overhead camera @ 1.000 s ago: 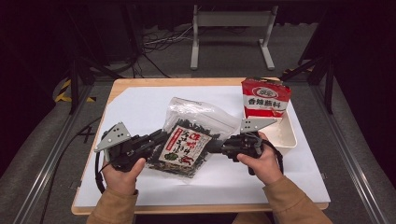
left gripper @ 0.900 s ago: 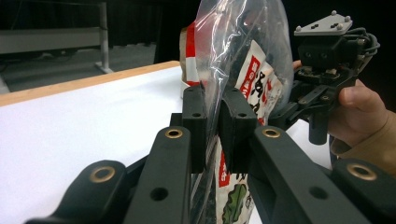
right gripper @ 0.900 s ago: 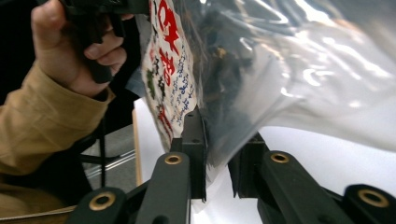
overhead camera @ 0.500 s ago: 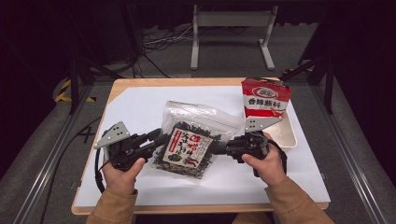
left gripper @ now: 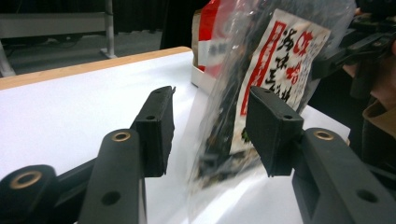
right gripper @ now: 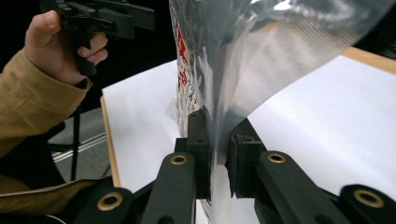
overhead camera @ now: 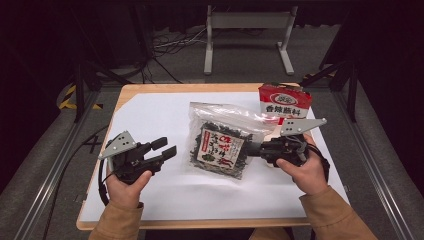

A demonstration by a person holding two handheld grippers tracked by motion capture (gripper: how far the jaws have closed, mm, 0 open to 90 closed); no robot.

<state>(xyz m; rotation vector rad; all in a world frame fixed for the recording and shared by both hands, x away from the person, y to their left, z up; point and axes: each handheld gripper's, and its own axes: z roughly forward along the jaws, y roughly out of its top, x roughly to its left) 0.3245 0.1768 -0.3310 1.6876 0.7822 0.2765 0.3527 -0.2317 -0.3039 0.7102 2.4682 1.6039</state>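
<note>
The left gripper (overhead camera: 167, 148), jaws just opening, has released the seaweed bag (overhead camera: 220, 148); the right gripper (overhead camera: 256, 149) pinches it, probably to carry it off alone.

Four dark characters, 香辣酥料, are read on a pale band across the front of the red box (overhead camera: 284, 100) at the counter's far right corner; a small round logo above them is too blurred to be read. On the white label of the clear seaweed bag (overhead camera: 220, 146), large red-orange characters are printed in columns, with a red strip of small white characters at one side; they are seen closer in the left gripper view (left gripper: 280, 70) but cannot be made out with certainty.
</note>
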